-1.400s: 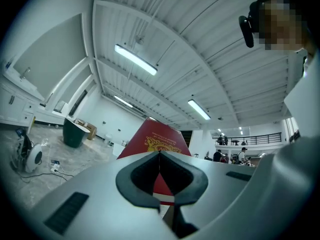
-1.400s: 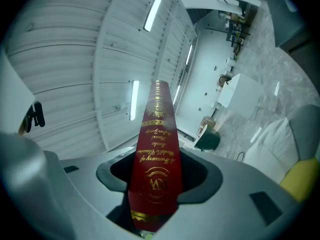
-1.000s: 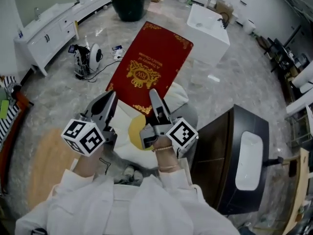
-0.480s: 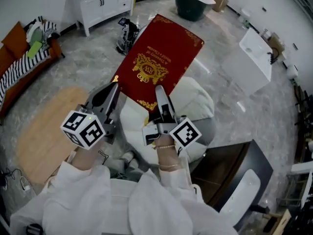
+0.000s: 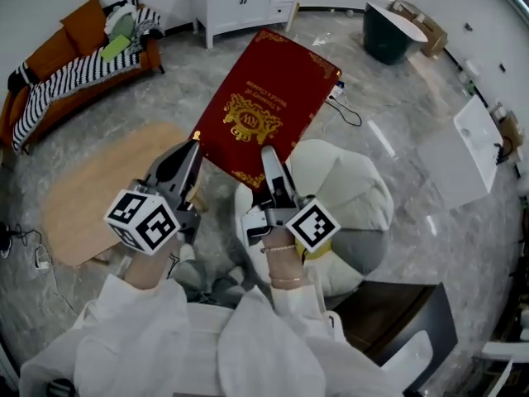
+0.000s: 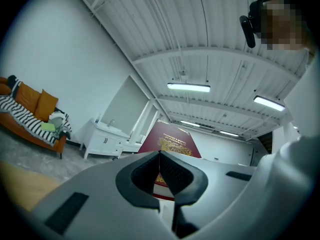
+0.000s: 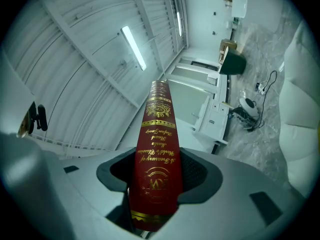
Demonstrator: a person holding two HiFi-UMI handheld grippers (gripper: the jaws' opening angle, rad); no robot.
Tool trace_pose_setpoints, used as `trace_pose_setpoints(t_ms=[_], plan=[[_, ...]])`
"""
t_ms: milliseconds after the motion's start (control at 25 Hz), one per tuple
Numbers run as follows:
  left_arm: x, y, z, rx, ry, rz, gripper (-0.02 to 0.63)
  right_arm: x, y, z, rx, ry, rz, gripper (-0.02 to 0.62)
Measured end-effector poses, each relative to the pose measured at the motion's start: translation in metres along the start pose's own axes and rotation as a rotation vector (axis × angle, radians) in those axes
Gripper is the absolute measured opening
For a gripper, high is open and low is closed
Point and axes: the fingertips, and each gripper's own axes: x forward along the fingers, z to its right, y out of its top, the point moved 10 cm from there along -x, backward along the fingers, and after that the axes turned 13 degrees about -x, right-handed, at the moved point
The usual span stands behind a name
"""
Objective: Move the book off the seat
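Observation:
A large red book (image 5: 264, 110) with gold print hangs tilted in the air, over the floor just left of the white cushioned seat (image 5: 351, 193). My right gripper (image 5: 267, 157) is shut on the spine end of the book (image 7: 155, 149), one finger over the cover. Beside the book's near left corner is my left gripper (image 5: 193, 145). Its jaws meet tip to tip in the left gripper view (image 6: 160, 156), nothing shows between the pads, and the book (image 6: 170, 141) stands just beyond them.
A round wooden mat (image 5: 91, 197) lies on the marble floor to the left. An orange sofa (image 5: 62, 44) with a striped blanket stands far left, a white cabinet (image 5: 248, 2) at the back, a dark tub (image 5: 393, 31) back right. A dark cabinet (image 5: 405, 329) stands near right.
Both grippers and the book have swung left together, off the seat. The seat was under the book and now lies to its right. The grip has not changed.

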Motion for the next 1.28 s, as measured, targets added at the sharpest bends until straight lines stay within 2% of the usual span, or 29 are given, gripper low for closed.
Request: trace_pose_setpoints(t_ms=[280,520,920,1280], plan=[[-0.056,0.026,-0.043,0.011,0.132,0.075,0.006,0.047,-0.062,-0.022,0.069,0.084,-0.116,0.242],[-0.11,0.054,-0.083,-0.013,0.207,0.131,0.006,0.085,-0.125,-0.056,0.099,0.136,-0.183,0.242],[-0.213,0.102,-0.169,-0.052,0.269,0.173,0.006,0.128,-0.247,-0.117,0.137,0.149,-0.285,0.242],[-0.279,0.117,-0.23,-0.099,0.354,0.176,0.006,0.16,-0.333,-0.148,0.143,0.157,-0.4,0.242]])
